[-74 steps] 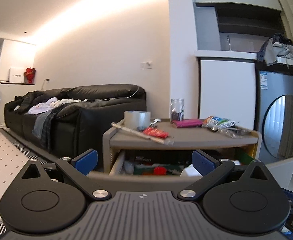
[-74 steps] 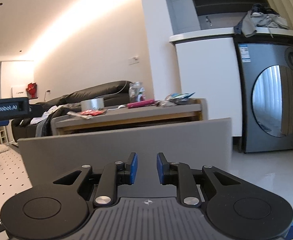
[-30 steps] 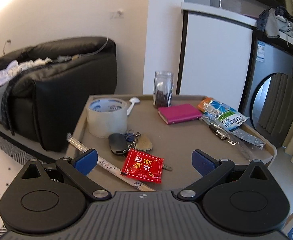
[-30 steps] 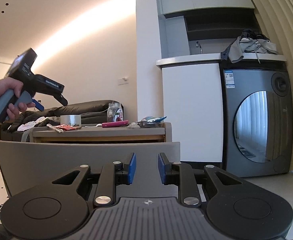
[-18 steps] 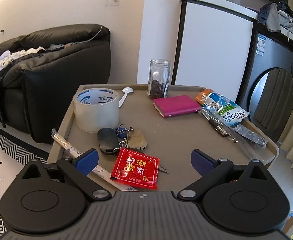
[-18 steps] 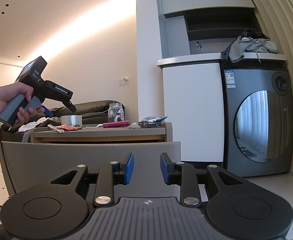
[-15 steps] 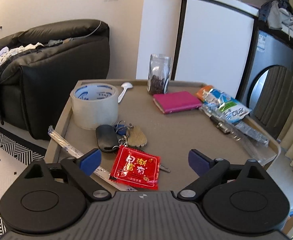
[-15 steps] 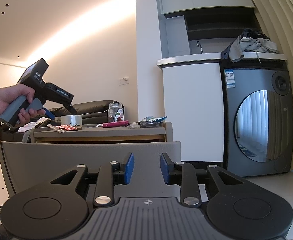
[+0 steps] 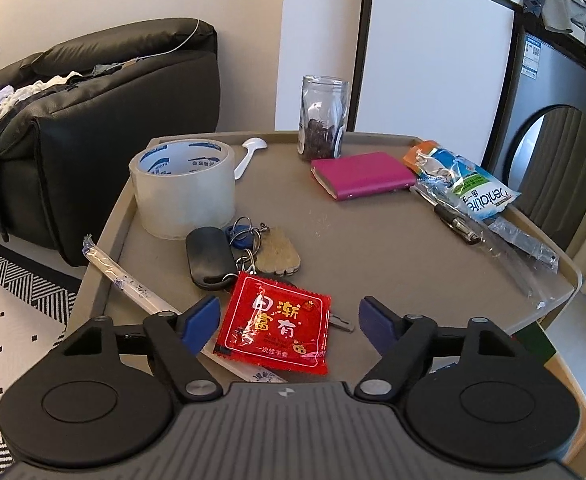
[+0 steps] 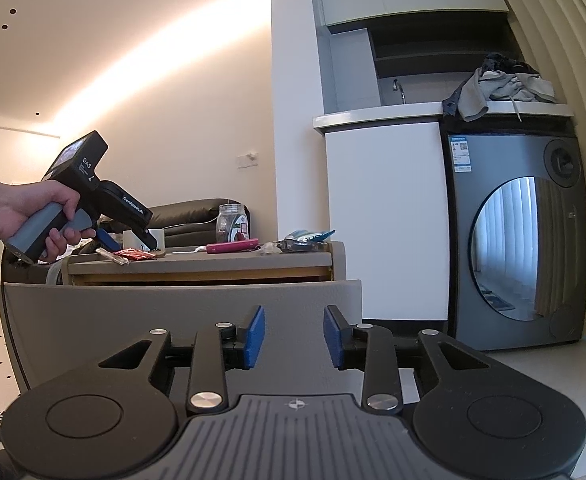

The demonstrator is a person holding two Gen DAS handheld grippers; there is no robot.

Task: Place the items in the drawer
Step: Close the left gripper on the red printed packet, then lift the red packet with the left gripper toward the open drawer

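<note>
A red packet (image 9: 277, 328) lies at the near edge of the grey table top (image 9: 373, 264), partly over a wrapped pair of chopsticks (image 9: 121, 276). My left gripper (image 9: 287, 320) is open, its blue pads either side of the packet and not touching it. Behind the packet lie keys with a black fob (image 9: 213, 252), a tape roll (image 9: 183, 188), a pink wallet (image 9: 363, 174), a jar (image 9: 323, 118) and a snack bag (image 9: 465, 186). My right gripper (image 10: 291, 334) is open by a narrow gap, empty, and faces the pulled-out grey drawer front (image 10: 173, 312).
A black sofa (image 9: 93, 92) stands left of the table. A white cabinet (image 10: 385, 216) and a washing machine (image 10: 517, 256) stand to the right. A white spoon (image 9: 249, 156) and a pen (image 9: 455, 224) also lie on the table. A hand (image 10: 21, 208) holds the left gripper.
My left gripper has risen from drawer level to above the table, dropped toward the red packet, and its fingers have narrowed somewhat. The right gripper's fingers have parted slightly.
</note>
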